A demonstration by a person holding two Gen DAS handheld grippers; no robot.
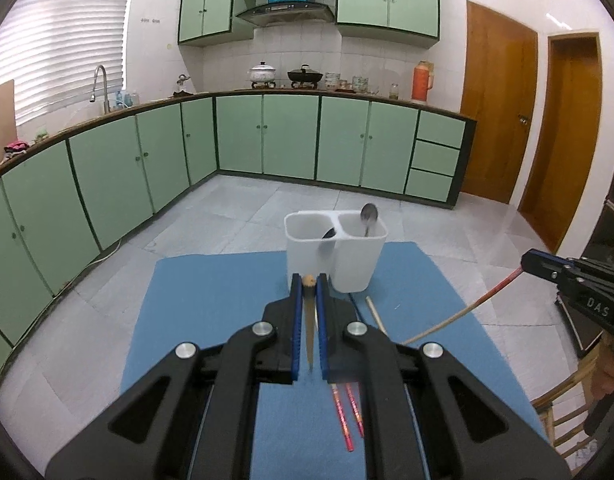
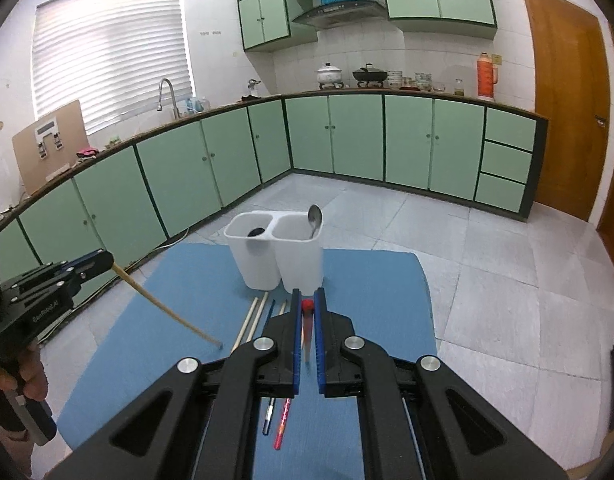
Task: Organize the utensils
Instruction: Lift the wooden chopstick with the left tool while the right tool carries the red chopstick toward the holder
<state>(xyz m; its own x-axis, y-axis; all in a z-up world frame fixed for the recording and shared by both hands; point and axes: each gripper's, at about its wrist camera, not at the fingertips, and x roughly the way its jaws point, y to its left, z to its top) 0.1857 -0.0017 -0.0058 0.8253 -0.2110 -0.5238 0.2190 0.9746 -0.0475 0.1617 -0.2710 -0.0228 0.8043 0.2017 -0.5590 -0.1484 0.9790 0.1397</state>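
Note:
A white two-compartment utensil holder point(image 1: 335, 256) point(image 2: 277, 256) stands at the far end of a blue mat point(image 1: 211, 300) point(image 2: 371, 280). A metal spoon point(image 1: 369, 216) point(image 2: 315, 218) stands in its right compartment and a dark spoon point(image 1: 330, 233) point(image 2: 257, 232) in its left. My left gripper point(image 1: 309, 280) point(image 2: 103, 262) is shut on a plain wooden chopstick point(image 1: 309, 320) point(image 2: 167, 312). My right gripper point(image 2: 307, 304) point(image 1: 527, 260) is shut on a red-ended chopstick point(image 2: 307, 324) point(image 1: 459, 312). Both hang above the mat, short of the holder.
Loose chopsticks lie on the mat: wooden ones point(image 2: 251, 320) and a blue one point(image 2: 269, 412) by a red one point(image 2: 283, 424); red ones show under my left gripper point(image 1: 347, 416). A wooden chair point(image 1: 567, 408) stands right of the mat. Green kitchen cabinets point(image 1: 291, 140) line the far walls.

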